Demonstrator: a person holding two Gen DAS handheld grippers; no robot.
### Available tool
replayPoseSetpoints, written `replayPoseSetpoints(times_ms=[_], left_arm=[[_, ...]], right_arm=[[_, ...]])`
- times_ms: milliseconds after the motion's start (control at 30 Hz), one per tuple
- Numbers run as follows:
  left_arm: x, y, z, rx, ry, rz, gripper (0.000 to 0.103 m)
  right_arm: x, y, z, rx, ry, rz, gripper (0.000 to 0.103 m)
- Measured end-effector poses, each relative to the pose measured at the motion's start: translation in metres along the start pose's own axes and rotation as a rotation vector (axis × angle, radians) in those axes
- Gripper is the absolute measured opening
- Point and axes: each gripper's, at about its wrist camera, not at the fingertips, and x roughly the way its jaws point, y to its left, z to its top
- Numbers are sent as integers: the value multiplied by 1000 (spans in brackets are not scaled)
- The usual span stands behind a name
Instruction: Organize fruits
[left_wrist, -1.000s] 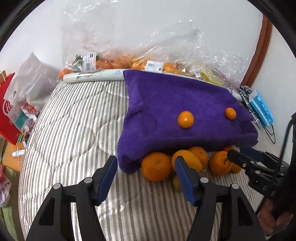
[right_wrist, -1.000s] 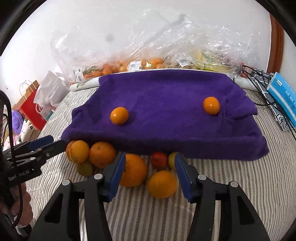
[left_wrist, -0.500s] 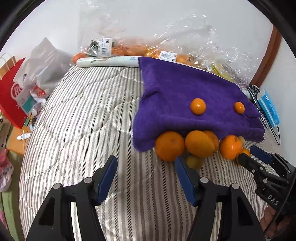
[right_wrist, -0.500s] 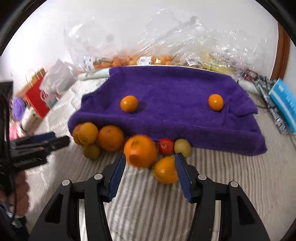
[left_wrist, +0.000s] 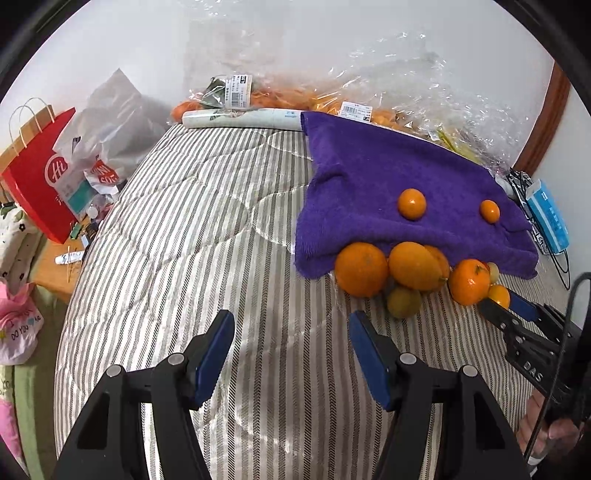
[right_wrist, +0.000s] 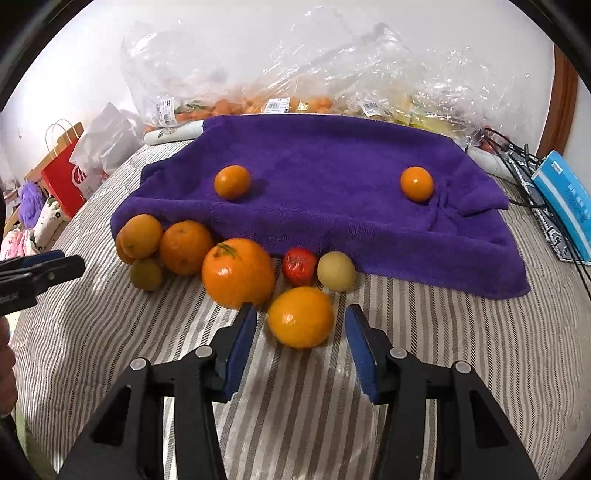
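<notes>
While closing, right gripper (right_wrist: 300, 320) straddling an orange (right_wrist: 300, 316) near the purple towel (right_wrist: 332, 177), pads not yet touching; left gripper (left_wrist: 290, 332) half-open, empty.

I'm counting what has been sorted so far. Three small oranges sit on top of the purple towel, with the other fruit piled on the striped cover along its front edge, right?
Not quite: only two small oranges sit on the purple towel, as the right wrist view shows. The other fruit is indeed piled on the striped cover along its front edge.
</notes>
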Motion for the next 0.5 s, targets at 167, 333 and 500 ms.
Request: replayPoseSetpoints(times_ms=[167, 333, 500], left_arm=[[2, -6, -1, -6, 9, -28, 62], [9, -19, 2, 19, -4, -31, 62], [23, -27, 8, 9, -5, -40, 61]], right_arm=[[4, 0, 0, -24, 3, 19, 35], [-5, -14, -7, -1, -12, 30, 35], [-18, -33, -21, 8, -19, -12, 35]])
